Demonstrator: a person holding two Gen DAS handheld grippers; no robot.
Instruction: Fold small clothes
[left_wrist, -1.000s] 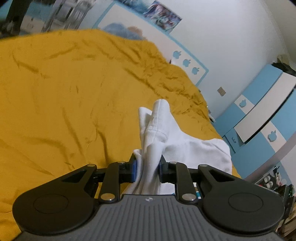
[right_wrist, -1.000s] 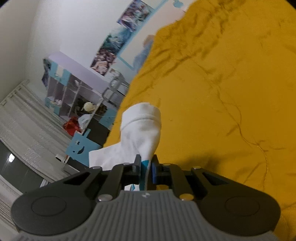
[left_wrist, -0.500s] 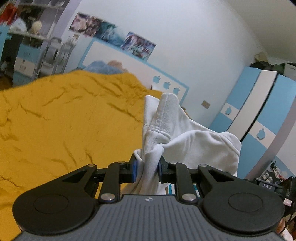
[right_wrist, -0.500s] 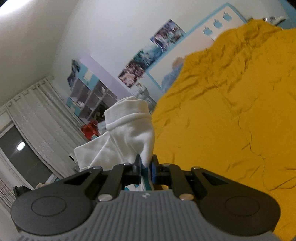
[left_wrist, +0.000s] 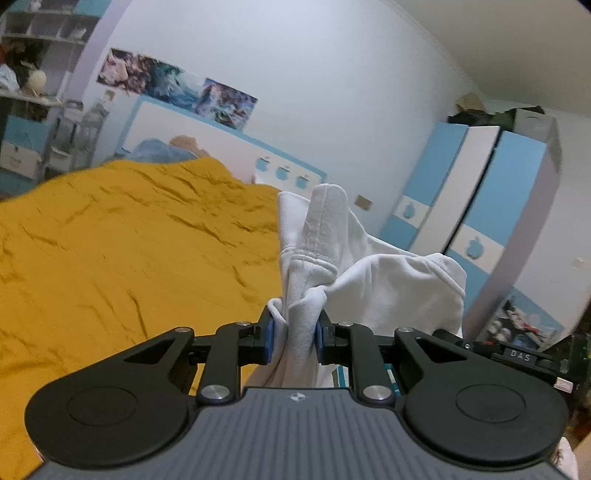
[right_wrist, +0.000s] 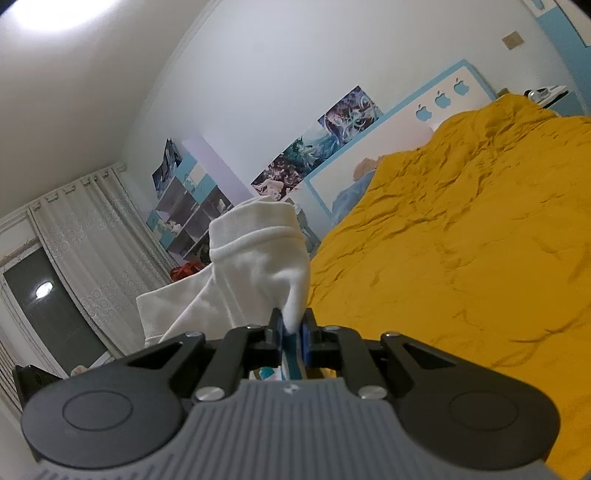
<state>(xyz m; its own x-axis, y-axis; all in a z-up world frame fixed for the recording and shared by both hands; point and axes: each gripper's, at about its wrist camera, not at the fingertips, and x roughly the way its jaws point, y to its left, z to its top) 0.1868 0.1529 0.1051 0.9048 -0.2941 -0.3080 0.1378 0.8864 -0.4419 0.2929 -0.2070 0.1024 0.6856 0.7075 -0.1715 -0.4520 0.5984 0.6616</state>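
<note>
A small white garment (left_wrist: 388, 280) is held up in the air above the bed. My left gripper (left_wrist: 294, 334) is shut on a thick bunch of its fabric; a hemmed fold sticks up past the blue pads. In the right wrist view my right gripper (right_wrist: 293, 330) is shut on a thin corner of the same white garment (right_wrist: 255, 258), whose hemmed edge rises above the jaws while the rest drapes off to the left. The lower part of the cloth is hidden behind both gripper bodies.
A bed under a wrinkled mustard-yellow cover (left_wrist: 110, 251) fills the space below and ahead. Behind it stand a white and blue headboard (left_wrist: 207, 147), posters, shelves (right_wrist: 192, 221) and a blue and white wardrobe (left_wrist: 480, 206). Curtains (right_wrist: 85, 236) hang at the left in the right wrist view.
Both grippers rose with the garment and tilted up, so the bed dropped lower in view and the walls, wardrobe and curtains came in. Both grips stayed the same.
</note>
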